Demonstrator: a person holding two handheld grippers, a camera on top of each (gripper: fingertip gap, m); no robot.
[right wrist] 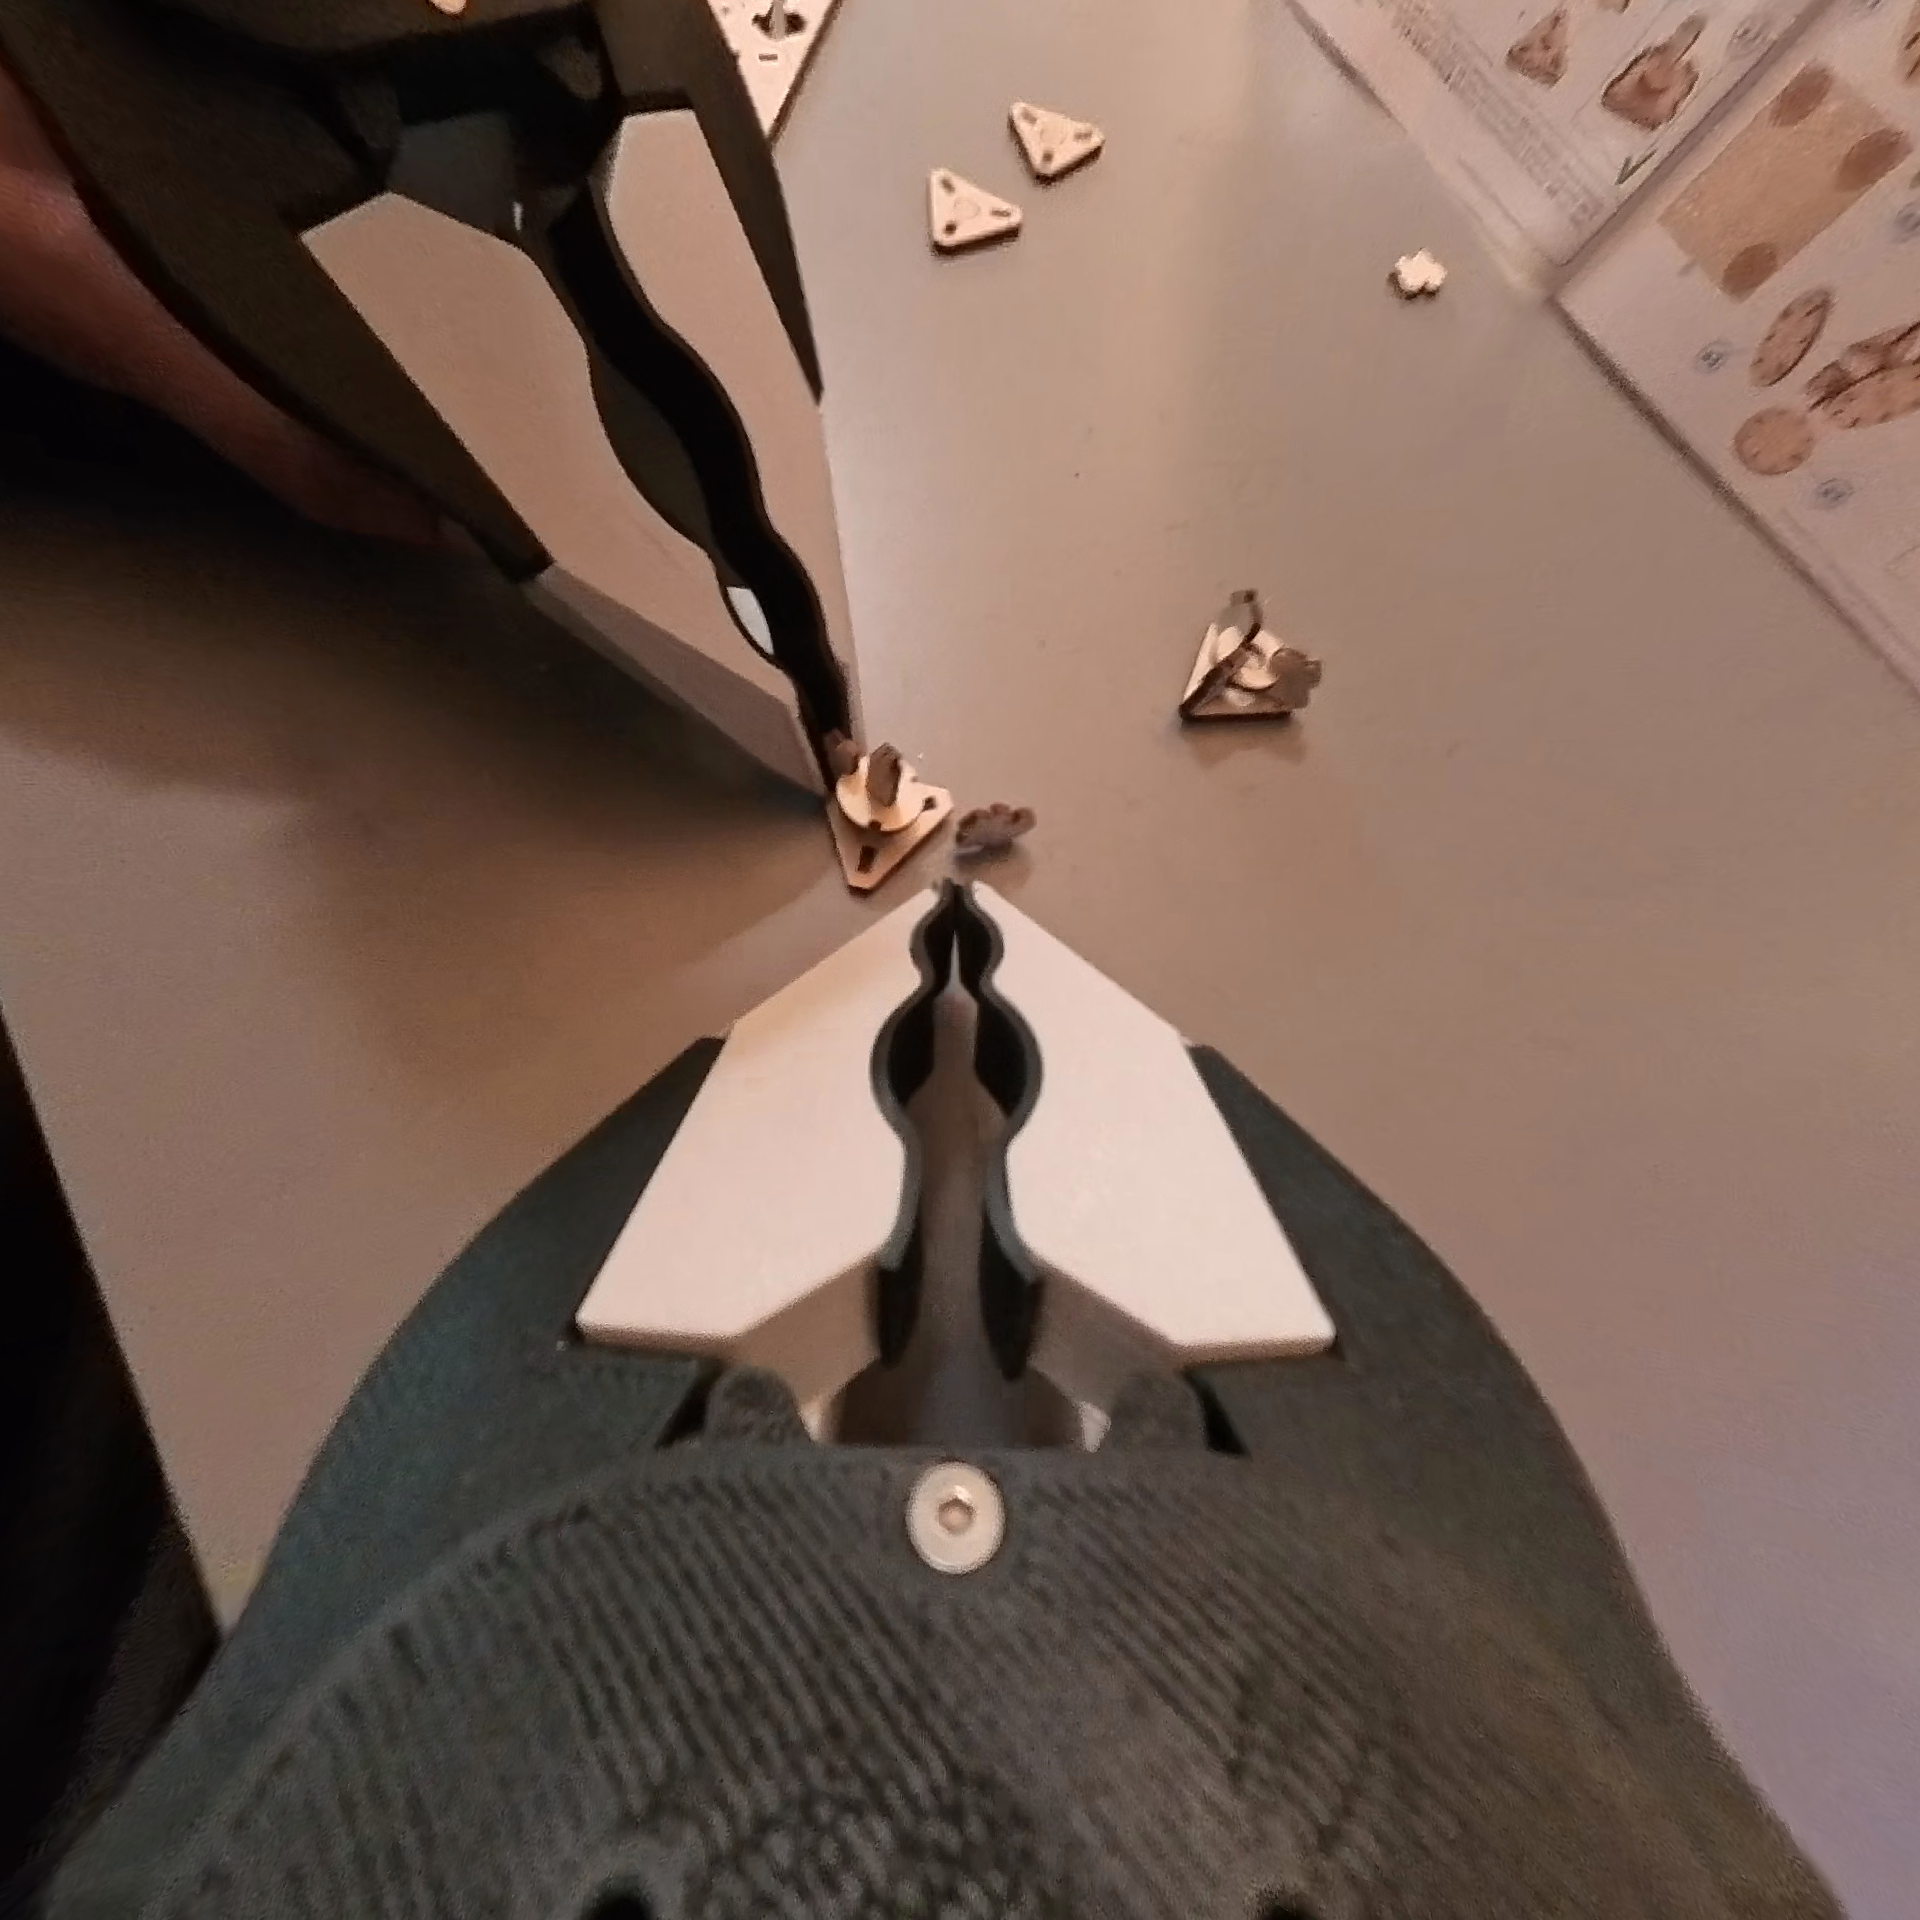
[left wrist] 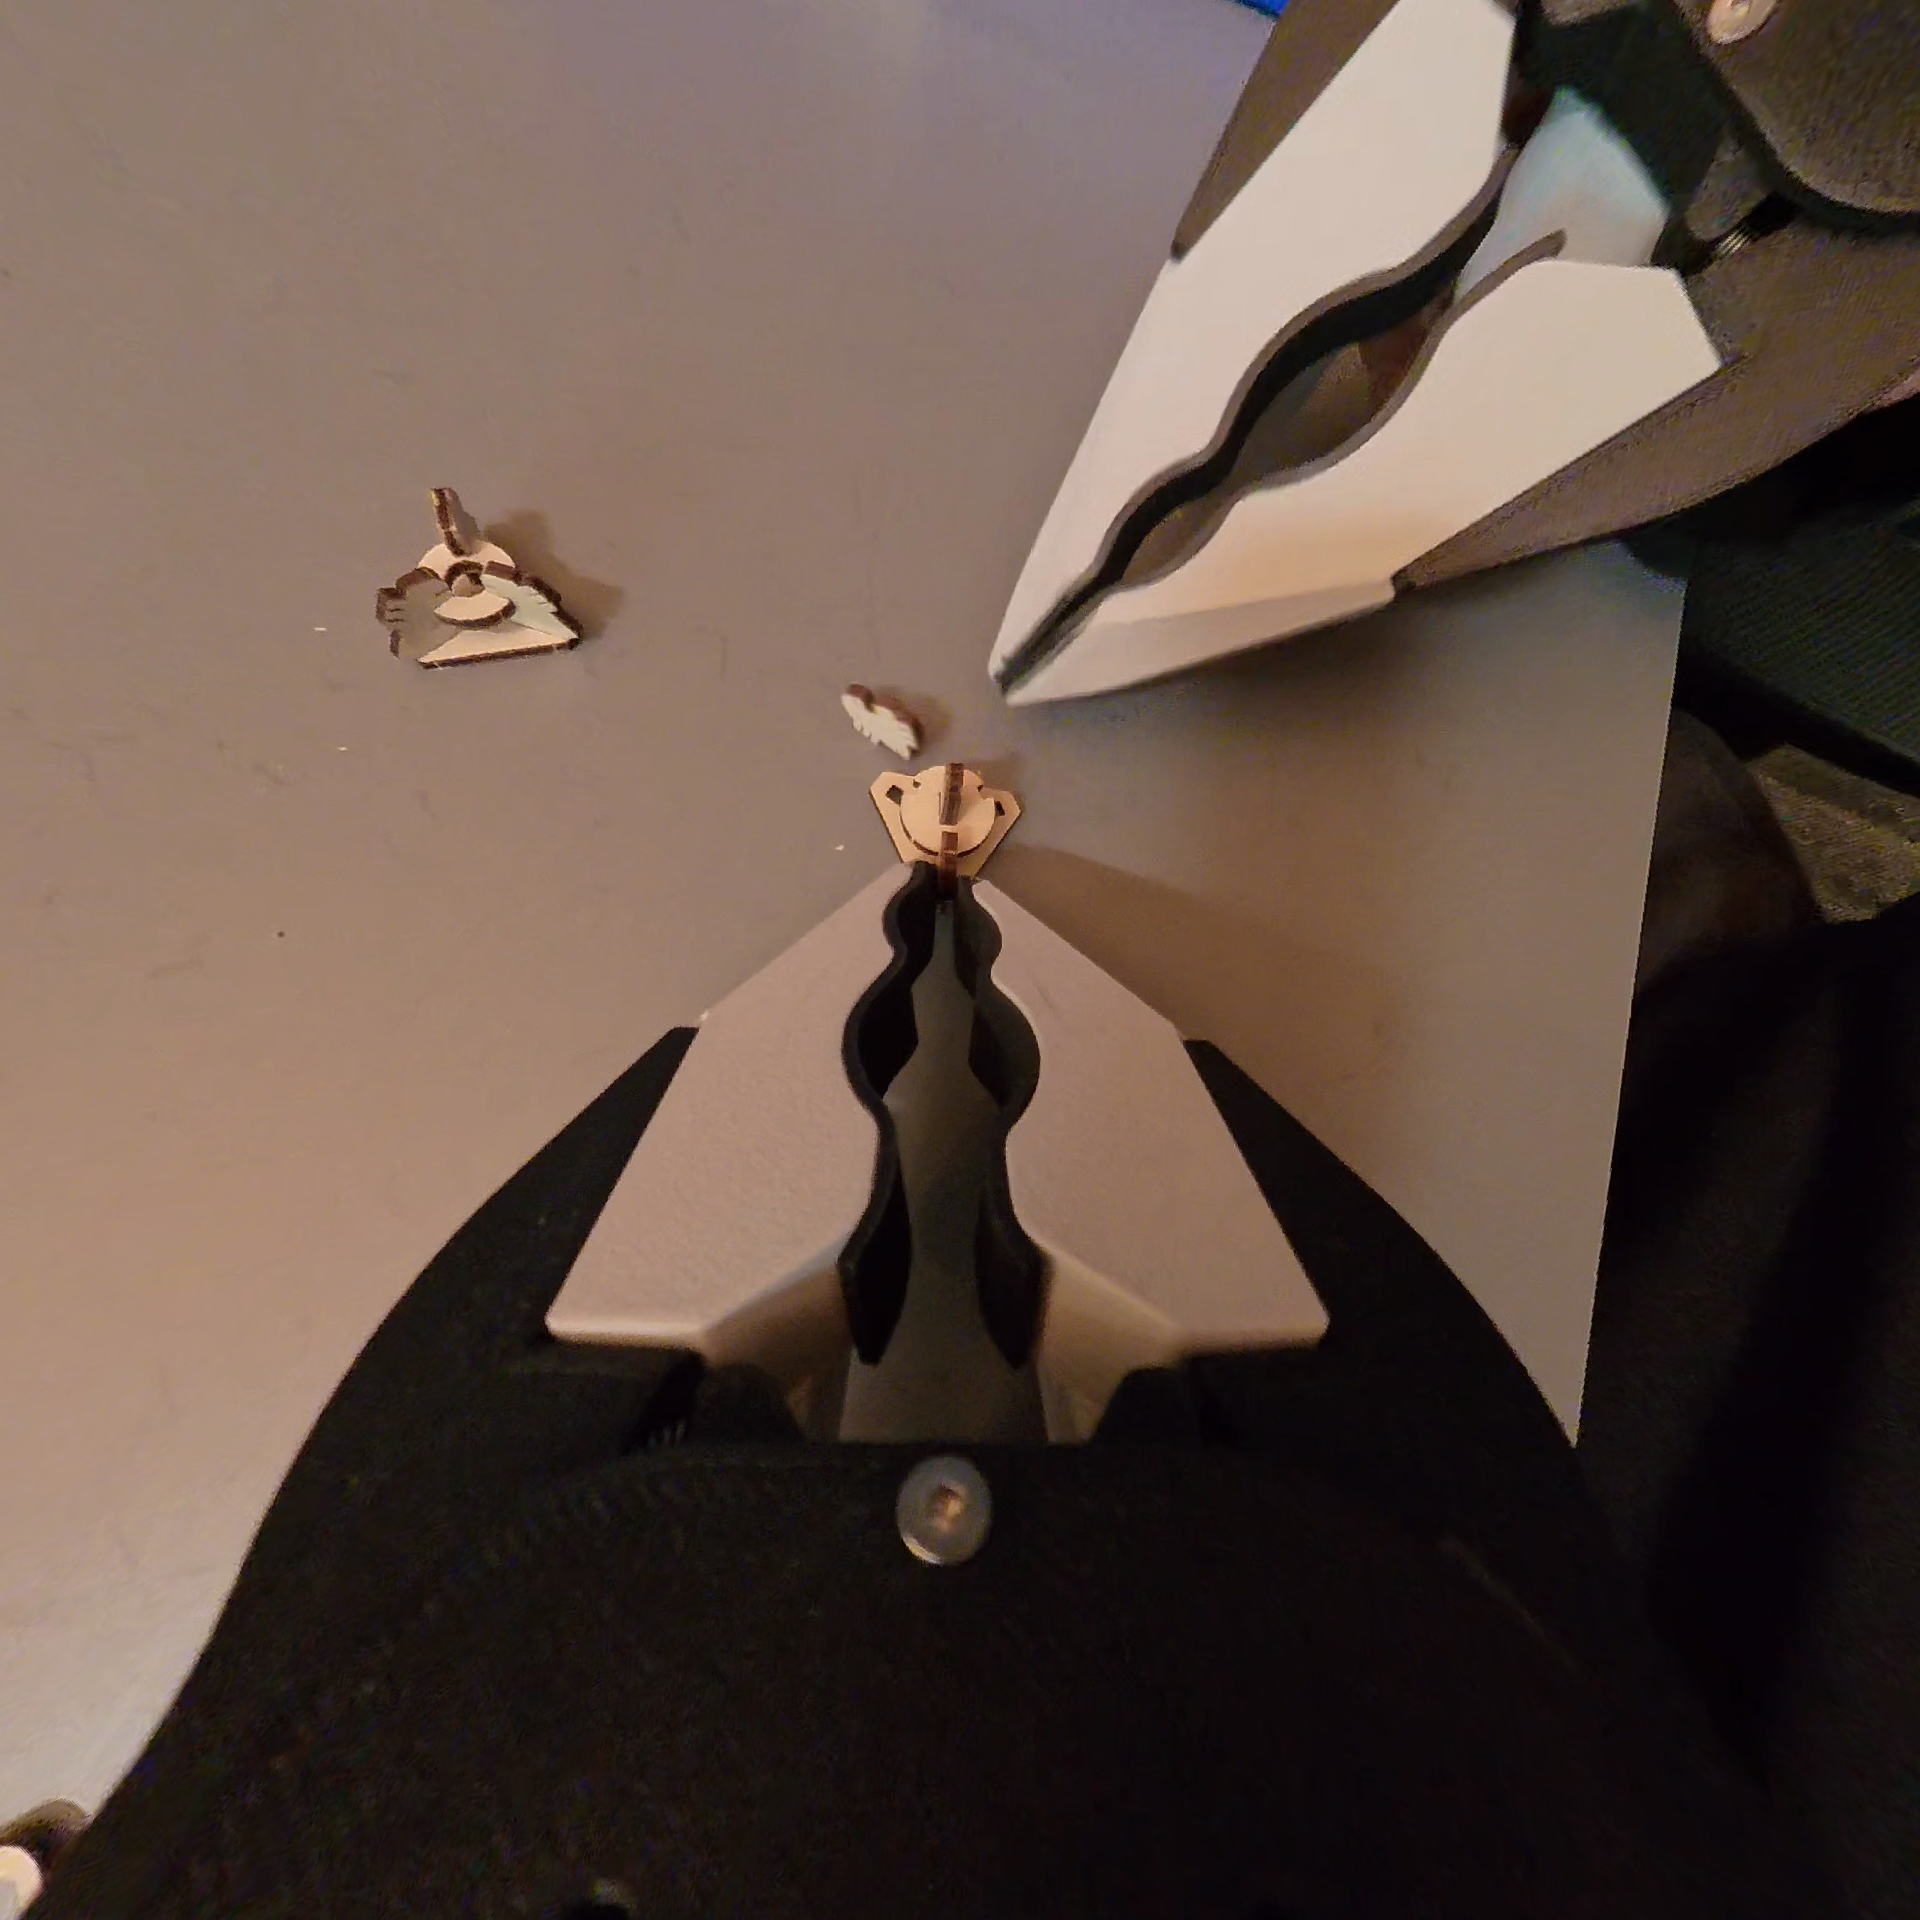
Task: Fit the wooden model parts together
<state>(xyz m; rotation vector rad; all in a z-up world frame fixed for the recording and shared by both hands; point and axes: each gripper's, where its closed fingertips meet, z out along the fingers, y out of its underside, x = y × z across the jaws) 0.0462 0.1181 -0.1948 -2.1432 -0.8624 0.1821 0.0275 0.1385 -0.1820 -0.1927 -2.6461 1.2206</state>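
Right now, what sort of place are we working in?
Likely a hobby or craft bench: a plain grey tabletop, small laser-cut wooden kit pieces, and printed assembly sheets along the edge.

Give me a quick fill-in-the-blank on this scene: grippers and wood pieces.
1. The right gripper is ___, with nothing in it.
2. The left gripper pinches a wood piece with a ___ base.
3. Farther off in the right wrist view, ___ flat triangles lie side by side.
Missing words: shut; triangular; two.
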